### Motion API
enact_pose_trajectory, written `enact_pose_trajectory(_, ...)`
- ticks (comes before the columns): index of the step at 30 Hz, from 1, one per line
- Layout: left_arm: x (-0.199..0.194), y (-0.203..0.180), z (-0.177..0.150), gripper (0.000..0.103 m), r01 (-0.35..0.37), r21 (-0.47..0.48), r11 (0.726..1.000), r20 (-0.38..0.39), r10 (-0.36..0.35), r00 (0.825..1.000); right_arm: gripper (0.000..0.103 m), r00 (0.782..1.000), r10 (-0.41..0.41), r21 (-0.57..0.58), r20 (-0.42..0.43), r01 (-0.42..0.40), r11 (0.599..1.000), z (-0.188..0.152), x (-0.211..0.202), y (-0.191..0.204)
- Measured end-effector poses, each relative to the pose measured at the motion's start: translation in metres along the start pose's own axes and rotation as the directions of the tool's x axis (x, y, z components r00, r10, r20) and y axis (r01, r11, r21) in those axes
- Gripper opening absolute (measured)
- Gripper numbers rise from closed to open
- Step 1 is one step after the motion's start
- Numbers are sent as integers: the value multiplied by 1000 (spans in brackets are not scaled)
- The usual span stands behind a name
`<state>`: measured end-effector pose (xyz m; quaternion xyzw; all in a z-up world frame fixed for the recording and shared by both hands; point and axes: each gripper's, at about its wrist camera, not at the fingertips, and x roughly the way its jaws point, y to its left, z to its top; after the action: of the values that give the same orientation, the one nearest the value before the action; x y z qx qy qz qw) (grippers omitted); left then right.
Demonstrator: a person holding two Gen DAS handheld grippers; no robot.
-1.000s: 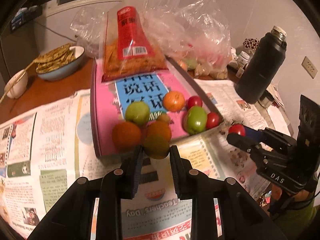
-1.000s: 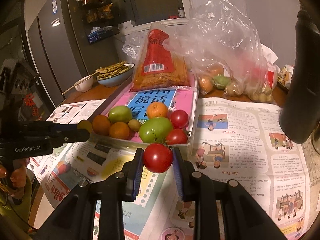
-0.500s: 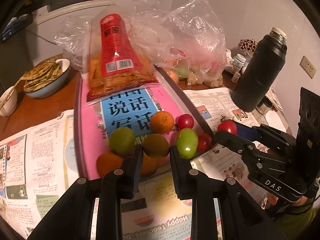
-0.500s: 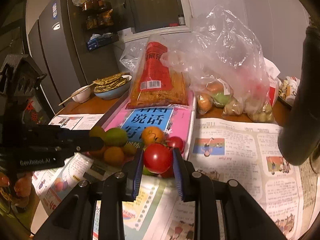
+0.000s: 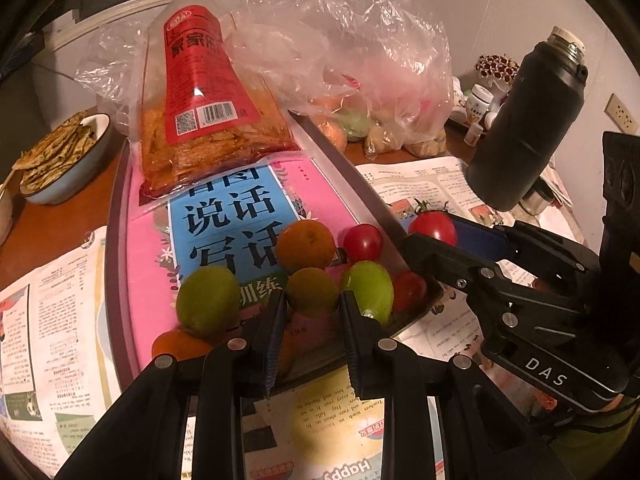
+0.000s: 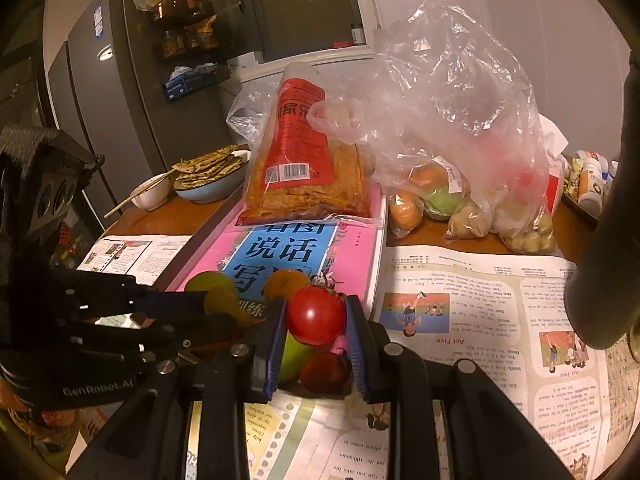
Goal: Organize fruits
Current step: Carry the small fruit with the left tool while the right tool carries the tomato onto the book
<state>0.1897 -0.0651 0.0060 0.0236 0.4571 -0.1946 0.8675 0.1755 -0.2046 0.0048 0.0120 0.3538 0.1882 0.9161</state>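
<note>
My left gripper (image 5: 313,298) is shut on a yellow-green fruit (image 5: 312,286) and holds it over the near end of the tray (image 5: 344,164). The tray is lined with a pink book and holds an orange (image 5: 306,244), two green fruits (image 5: 206,300), small red tomatoes (image 5: 363,242) and another orange (image 5: 180,344). My right gripper (image 6: 316,308) is shut on a red tomato (image 6: 316,314) above the tray's near right corner. In the left wrist view that same right gripper (image 5: 434,234) hovers just right of the tray rim.
A red snack bag (image 5: 200,100) lies on the tray's far end. Clear plastic bags with more fruit (image 5: 360,80) sit behind it. A black flask (image 5: 528,120) stands at the right and a bowl of flatbreads (image 5: 60,152) at the left. Newspaper (image 6: 460,300) covers the table.
Both grippers have moved forward with their fruits, from the newspaper in front of the tray to over its near end. Neither grip has changed.
</note>
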Motion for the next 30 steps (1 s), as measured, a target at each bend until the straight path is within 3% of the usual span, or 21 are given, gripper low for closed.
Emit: enact_pose_trajectory(30,11,4,-3,27,-12,3,1000,-23,12,1000,29,997,-46,-10,-61,46,999,2,37,-4)
